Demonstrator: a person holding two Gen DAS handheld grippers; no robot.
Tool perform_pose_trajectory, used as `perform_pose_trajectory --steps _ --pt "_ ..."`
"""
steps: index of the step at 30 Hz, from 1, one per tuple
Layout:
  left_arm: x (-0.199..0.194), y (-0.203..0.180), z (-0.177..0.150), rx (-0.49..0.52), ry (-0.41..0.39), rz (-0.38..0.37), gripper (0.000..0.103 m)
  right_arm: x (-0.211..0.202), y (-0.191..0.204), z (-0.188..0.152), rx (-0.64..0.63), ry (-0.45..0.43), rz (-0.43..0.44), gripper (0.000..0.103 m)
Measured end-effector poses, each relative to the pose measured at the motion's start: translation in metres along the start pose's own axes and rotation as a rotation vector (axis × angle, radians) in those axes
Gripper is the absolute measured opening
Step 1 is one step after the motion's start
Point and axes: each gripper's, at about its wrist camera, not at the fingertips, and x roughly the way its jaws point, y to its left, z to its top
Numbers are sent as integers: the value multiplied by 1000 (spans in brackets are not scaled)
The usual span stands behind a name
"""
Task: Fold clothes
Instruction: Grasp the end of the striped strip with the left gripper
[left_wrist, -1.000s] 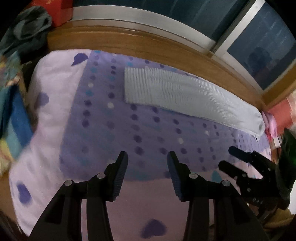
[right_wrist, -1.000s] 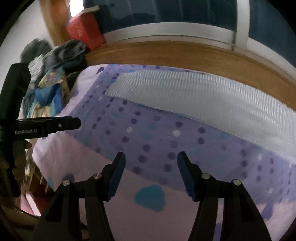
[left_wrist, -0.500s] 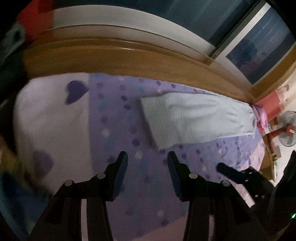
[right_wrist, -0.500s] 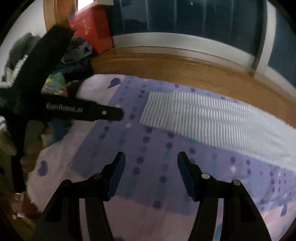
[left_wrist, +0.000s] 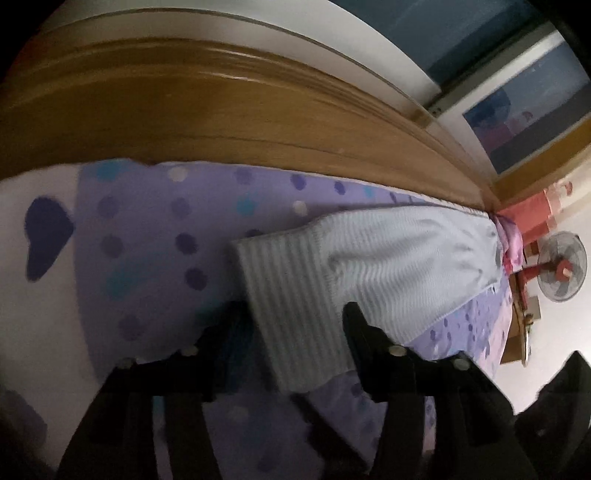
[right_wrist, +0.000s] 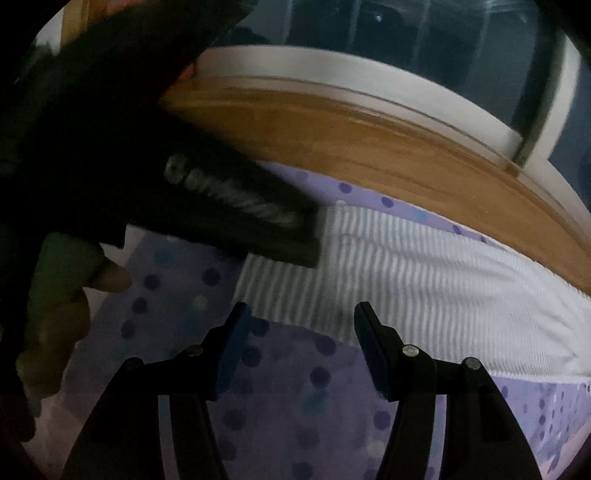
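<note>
Left gripper fingers are spreading right now, nothing clamped: the short end of the folded garment sits in the gap between them, pads not pressing on it. Right gripper fingers released, spread wide, empty; the garment edge lies just past the tips.

Garment: pale ribbed knit, folded into a long strip, lying flat on the bed. In the left wrist view it runs from lower centre to the right edge of frame; in the right wrist view it runs from centre to the right.

Bed cover is lilac with purple and teal dots. Wooden bed frame arcs across the upper part of both views.

Right wrist view: the left gripper's body fills the upper left, one finger reaching over the garment's left end; the person's hand grips it at the left edge.

Standing fan at the right edge, left wrist view. Both frames motion-blurred.
</note>
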Motion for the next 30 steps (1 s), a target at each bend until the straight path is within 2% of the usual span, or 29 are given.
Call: perform_pose_trajectory --steps 2,3,4,6,8,10,16,23,25,27,30 --pt "2 -1 2 7 -13 6 58 5 -3 -1 21 -13 32 59" --pt "2 -1 3 11 -19 9 52 6 -4 -1 23 -15 39 59" --pt "3 -1 4 13 -25 11 36 8 -6 -2 24 -10 43 58" --pt "5 3 4 9 -22 7 14 11 -9 -3 35 -13 50 53" --pt "5 5 3 -3 -27 0 13 11 -12 -4 43 -20 47 46" --pt "4 3 2 -6 -37 3 10 11 -18 -5 64 -28 47 35" --pt "-11 -22 4 21 -70 23 9 7 -42 -8 130 -65 118 20" --pt "-26 -62 16 51 -92 22 9 -12 -90 -8 277 -142 269 20" --pt "-23 -76 21 60 -87 25 9 -21 -98 -21 330 -150 298 20" --pt "-15 -92 25 71 -77 27 9 -21 -116 -18 377 -153 311 22" --pt "-3 -116 30 96 -66 33 9 -36 -146 -35 454 -168 312 22"
